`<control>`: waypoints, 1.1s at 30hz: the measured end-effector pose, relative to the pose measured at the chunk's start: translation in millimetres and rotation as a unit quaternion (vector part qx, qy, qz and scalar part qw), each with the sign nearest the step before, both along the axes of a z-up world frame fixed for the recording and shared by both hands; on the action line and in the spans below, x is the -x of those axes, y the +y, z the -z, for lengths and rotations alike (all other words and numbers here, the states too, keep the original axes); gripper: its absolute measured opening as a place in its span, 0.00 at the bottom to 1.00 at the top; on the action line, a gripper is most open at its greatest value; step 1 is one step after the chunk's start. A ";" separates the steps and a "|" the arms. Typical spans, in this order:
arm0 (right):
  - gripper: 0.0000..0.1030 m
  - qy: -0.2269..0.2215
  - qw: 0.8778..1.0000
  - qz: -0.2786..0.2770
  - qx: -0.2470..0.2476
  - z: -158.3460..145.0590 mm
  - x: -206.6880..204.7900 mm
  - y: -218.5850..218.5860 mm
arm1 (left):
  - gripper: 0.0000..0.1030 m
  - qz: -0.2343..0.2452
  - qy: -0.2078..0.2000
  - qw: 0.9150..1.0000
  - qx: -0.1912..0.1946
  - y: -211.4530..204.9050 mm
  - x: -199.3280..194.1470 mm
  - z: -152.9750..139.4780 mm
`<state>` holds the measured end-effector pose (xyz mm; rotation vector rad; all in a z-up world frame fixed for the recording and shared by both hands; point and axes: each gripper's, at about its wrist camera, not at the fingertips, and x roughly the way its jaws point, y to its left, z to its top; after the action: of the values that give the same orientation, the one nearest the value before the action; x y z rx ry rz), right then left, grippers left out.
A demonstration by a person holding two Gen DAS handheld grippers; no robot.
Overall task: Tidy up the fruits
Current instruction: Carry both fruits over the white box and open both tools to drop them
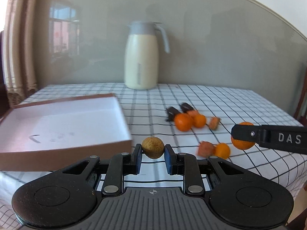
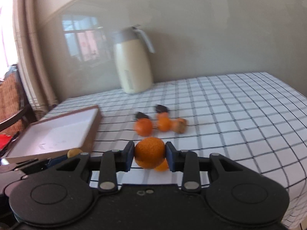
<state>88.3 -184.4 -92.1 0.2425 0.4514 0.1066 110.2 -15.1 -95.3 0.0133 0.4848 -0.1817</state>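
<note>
Much of the checked desk (image 2: 239,111) lies bare toward its right and far edges, with open room between the fruit and the wall. A shallow brown box (image 1: 63,126) with a white, empty floor sits at the left, its near right corner just beside the left gripper (image 1: 153,151). A cream jug (image 1: 141,57) with a grey lid stands upright at the back, well apart from everything else.

The right gripper (image 2: 149,154) is clamped on a round orange (image 2: 148,151) with dimpled skin, held above the desk. The left gripper is clamped on a small, round, tan fruit (image 1: 153,147) with brown speckles, just off the box corner.

On the desk between the jug and the grippers lie two more oranges (image 1: 183,122), blurred reddish-orange chunks (image 1: 214,123) and two dark pieces (image 1: 172,112). Nearer, one chunk (image 1: 205,148) touches a small orange (image 1: 222,150).
</note>
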 end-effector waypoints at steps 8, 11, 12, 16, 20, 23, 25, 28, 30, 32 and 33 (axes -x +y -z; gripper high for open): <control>0.25 -0.017 0.996 -0.085 0.002 -17.9 -2.2 68.4 | 0.24 -0.070 -0.009 0.997 0.003 78.6 24.3 -15.8; 0.25 -0.023 0.993 -0.112 0.004 -24.1 -10.2 94.2 | 0.24 -0.099 -0.013 0.995 0.002 107.9 26.3 -18.3; 0.25 -0.026 0.992 -0.120 0.006 -26.4 -13.4 102.4 | 0.24 -0.111 -0.015 0.994 0.003 119.6 27.5 -19.5; 0.25 -0.034 0.989 -0.144 0.010 -35.4 -27.3 129.6 | 0.24 -0.143 -0.019 0.989 0.001 150.3 23.6 -21.9; 0.25 -0.036 0.987 -0.156 0.015 -38.0 -46.4 150.2 | 0.24 -0.172 -0.021 0.985 0.000 178.8 12.8 -21.3; 0.25 -0.034 0.987 -0.159 0.021 -36.6 -58.2 159.5 | 0.24 -0.190 -0.021 0.982 -0.004 194.1 2.3 -20.3; 0.25 -0.030 0.987 -0.158 0.024 -34.8 -65.7 163.5 | 0.24 -0.200 -0.019 0.980 -0.006 203.4 -6.4 -19.5; 0.25 -0.023 0.988 -0.151 0.026 -30.1 -76.2 166.6 | 0.24 -0.210 -0.013 0.978 -0.004 214.0 -19.8 -16.5; 0.25 -0.016 0.989 -0.146 0.028 -25.3 -84.5 168.1 | 0.24 -0.215 -0.010 0.977 -0.006 217.6 -25.8 -14.2; 0.25 -0.009 0.990 -0.141 0.030 -21.0 -91.9 168.2 | 0.24 -0.218 -0.006 0.976 -0.008 220.4 -33.1 -11.7; 0.25 -0.005 0.990 -0.138 0.030 -18.7 -95.8 167.7 | 0.24 -0.219 -0.004 0.976 -0.009 221.2 -37.1 -10.0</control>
<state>184.1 -16.6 -73.4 0.1187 0.4754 0.3649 147.4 206.1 -85.3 -0.0741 0.4708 0.2557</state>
